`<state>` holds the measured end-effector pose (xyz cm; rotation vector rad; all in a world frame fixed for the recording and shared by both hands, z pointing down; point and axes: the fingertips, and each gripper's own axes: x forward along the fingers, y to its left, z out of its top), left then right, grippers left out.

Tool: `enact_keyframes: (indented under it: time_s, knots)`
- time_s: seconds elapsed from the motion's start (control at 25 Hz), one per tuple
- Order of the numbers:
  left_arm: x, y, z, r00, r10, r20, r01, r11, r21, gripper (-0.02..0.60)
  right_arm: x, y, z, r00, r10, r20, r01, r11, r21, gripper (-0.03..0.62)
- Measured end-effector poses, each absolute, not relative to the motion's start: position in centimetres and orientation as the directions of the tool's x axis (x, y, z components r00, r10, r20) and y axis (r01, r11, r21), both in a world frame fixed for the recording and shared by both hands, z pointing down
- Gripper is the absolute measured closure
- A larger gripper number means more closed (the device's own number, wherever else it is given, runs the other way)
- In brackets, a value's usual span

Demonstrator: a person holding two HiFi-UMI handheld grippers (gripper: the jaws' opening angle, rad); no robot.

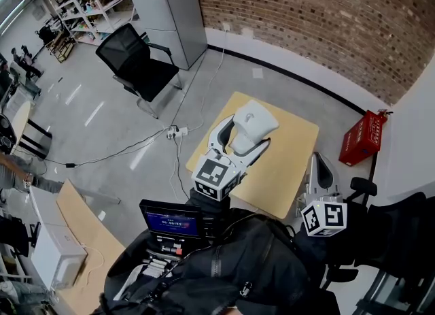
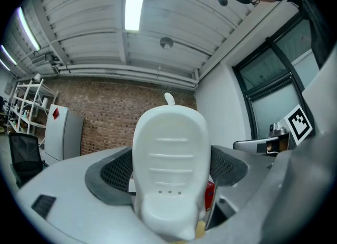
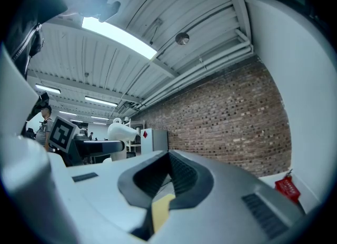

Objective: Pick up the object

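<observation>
A white, ribbed plastic object like a soap dish (image 1: 255, 122) is held above the small wooden table (image 1: 292, 150), and my left gripper (image 1: 243, 138) is shut on it. In the left gripper view the object (image 2: 169, 164) stands upright between the dark pads (image 2: 113, 177) and fills the middle of the picture. My right gripper (image 1: 320, 165) is at the table's right edge, shut with nothing in it. Its jaws meet in the right gripper view (image 3: 168, 177). That view also has the white object (image 3: 122, 131) far left.
A red crate (image 1: 363, 137) sits on the floor by the brick wall. A black office chair (image 1: 139, 62) and a grey cabinet (image 1: 170, 7) stand to the far left. Cables and a power strip (image 1: 175, 132) lie left of the table. Another dark chair (image 1: 401, 239) is at the right.
</observation>
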<state>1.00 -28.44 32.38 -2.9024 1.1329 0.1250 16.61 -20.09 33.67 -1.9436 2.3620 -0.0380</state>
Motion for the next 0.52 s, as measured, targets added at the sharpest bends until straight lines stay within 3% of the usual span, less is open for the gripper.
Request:
enact_keyframes:
  time_s: [0.52]
  knots:
    - [1.07,-28.44,32.57,0.741,-0.668,-0.072,-0.669,-0.743,0.008,0.137,16.30,-20.20,33.74,-0.198,-0.979,-0.042,-0.977,0.200,-0.068,0.589]
